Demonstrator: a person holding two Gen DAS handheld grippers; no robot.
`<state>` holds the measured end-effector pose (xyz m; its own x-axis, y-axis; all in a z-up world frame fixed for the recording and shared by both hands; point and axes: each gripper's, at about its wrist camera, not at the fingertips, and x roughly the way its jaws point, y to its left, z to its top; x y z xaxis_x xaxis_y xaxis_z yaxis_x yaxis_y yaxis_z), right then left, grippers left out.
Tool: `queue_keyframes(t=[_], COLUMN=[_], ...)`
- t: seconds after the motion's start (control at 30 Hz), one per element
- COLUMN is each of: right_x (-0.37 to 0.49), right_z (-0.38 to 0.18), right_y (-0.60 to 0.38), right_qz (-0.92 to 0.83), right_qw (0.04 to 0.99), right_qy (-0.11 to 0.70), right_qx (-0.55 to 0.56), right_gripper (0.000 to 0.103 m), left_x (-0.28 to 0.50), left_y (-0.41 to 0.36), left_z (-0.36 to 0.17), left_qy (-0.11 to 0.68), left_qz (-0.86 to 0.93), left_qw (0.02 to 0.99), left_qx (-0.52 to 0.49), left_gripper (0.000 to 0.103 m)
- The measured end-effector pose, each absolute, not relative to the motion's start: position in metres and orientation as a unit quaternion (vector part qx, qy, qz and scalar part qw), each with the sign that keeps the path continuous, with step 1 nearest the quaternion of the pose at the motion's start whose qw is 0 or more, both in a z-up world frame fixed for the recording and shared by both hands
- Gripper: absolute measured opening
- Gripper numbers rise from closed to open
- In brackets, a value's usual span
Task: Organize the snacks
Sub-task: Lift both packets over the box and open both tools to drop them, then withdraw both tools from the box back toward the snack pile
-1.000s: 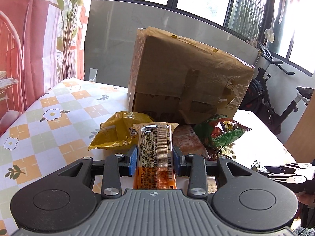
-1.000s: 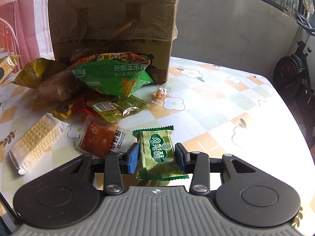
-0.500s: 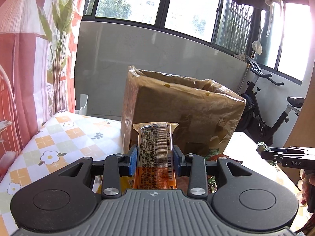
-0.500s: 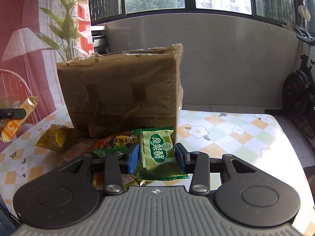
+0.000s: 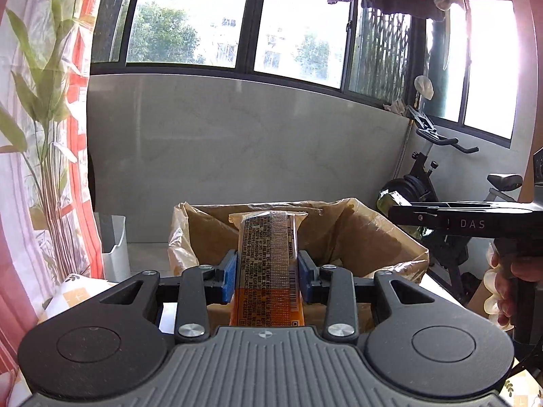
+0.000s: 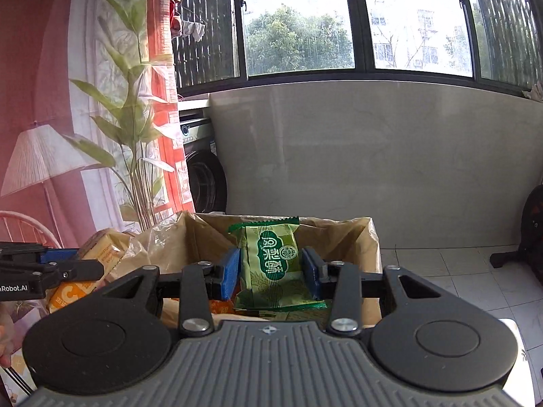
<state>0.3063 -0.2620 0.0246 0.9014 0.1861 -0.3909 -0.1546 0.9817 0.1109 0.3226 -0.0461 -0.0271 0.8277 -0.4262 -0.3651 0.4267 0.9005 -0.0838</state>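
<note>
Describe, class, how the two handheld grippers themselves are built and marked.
Both grippers, left gripper and right gripper, have black linkage jaws with silver rivets, blue pads, round black side discs and a ribbed grey body. White lettering "DAS" marks the right one's side; "nRobot.AI" marks the left's.

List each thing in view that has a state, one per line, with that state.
Left hand-held gripper: shut on the orange snack bar, held above the box.
Right hand-held gripper: shut on the green snack packet.
Cardboard box: open at the top, lined with plastic.
</note>
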Motion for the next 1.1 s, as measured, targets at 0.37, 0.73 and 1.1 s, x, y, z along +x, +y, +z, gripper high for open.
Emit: queue_keyframes(t=[0.37, 0.73, 1.1], right_x=[0.382, 0.365, 0.305], right_z=[-0.021, -0.015, 0.009], right_y=[-0.251, -0.245, -0.244], right_qz=[0.068, 0.095, 0.091], right_qw=[0.959, 0.957, 0.958], right_qy=[0.271, 0.271, 0.273], right_qx=[0.05, 0.044, 0.017], right_gripper=[0.042, 0.063, 0.073], left_x=[0.399, 0.384, 0.332], left_y=[-0.075, -0.057, -0.021], left_z=[-0.038, -0.029, -0.008], left_qy=[0.21, 0.207, 0.21], left_qz=[-0.189, -0.171, -0.158], left_qw=[0.959, 0.963, 0.965], left_qx=[0.005, 0.016, 0.008], left_gripper=[0.039, 0.065, 0.087])
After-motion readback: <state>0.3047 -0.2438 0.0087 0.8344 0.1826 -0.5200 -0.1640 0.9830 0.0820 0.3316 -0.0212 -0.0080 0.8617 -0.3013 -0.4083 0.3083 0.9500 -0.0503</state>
